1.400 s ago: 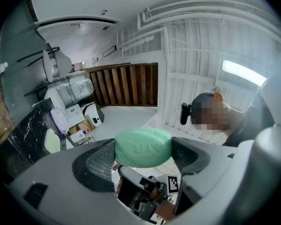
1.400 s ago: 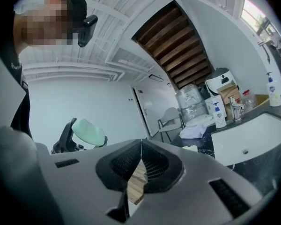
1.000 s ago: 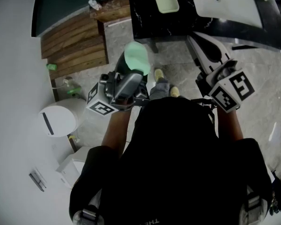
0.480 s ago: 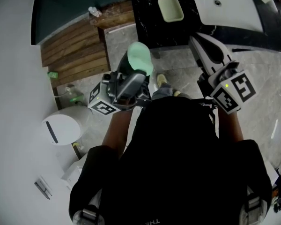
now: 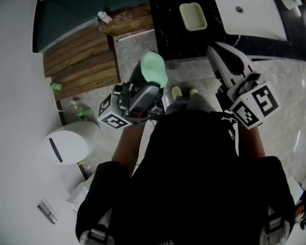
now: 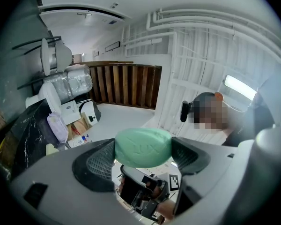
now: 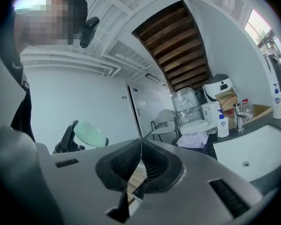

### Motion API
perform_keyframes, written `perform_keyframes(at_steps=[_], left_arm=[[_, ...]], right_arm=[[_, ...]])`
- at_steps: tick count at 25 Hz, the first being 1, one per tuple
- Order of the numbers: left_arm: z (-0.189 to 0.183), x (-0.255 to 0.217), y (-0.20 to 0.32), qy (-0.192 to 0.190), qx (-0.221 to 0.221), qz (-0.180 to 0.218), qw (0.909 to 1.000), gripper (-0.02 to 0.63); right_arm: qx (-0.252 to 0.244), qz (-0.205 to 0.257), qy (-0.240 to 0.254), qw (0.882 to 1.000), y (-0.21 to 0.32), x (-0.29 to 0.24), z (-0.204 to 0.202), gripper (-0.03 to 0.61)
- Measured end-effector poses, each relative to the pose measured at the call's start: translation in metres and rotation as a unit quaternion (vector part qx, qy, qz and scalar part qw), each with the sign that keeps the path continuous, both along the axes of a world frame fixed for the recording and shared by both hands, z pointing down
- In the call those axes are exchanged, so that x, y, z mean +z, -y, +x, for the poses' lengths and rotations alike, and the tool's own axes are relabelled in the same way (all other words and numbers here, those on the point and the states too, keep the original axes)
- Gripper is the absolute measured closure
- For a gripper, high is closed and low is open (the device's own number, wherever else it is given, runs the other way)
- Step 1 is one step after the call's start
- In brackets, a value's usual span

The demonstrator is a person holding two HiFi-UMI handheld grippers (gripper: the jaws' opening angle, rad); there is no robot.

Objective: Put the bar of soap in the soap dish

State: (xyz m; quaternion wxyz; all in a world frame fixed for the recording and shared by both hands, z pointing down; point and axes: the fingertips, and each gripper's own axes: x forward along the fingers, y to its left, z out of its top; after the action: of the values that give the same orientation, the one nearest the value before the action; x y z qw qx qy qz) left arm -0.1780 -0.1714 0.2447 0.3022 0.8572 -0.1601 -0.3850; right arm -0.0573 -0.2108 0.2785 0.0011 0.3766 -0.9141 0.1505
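My left gripper (image 5: 152, 71) is shut on a green oval bar of soap (image 5: 154, 68), held in the air in front of the black counter; in the left gripper view the soap (image 6: 143, 147) fills the gap between the two pads. The pale rectangular soap dish (image 5: 193, 16) sits on the black counter (image 5: 168, 24), left of the white sink (image 5: 249, 10). My right gripper (image 5: 218, 53) is shut on nothing, its pads (image 7: 152, 162) pressed together, and hangs just short of the counter's front edge. The right gripper view also catches the soap (image 7: 90, 134) off to the left.
Wooden slats (image 5: 81, 55) lie on the floor to the left of the counter, with a white round bin (image 5: 66, 147) nearer me. A soap pump bottle (image 7: 221, 123) and a tap (image 7: 237, 111) stand behind the sink (image 7: 253, 149). The person's shoes (image 5: 176, 93) show on the tiled floor.
The person has stepped closer to the counter, so the dish and sink have slid right and down in the head view. Both grippers keep their hold and pose.
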Motion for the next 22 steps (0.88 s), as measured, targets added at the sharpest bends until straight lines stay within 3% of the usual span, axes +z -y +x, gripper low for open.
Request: perform_keyframes(at_steps=[22], left_arm=[[-0.010, -0.007, 0.006, -0.004, -0.013, 0.010, 0.9999, 0.241]], right_arm=[[-0.015, 0.010, -0.011, 1.000, 0.010, -0.008, -0.008, 0.558]])
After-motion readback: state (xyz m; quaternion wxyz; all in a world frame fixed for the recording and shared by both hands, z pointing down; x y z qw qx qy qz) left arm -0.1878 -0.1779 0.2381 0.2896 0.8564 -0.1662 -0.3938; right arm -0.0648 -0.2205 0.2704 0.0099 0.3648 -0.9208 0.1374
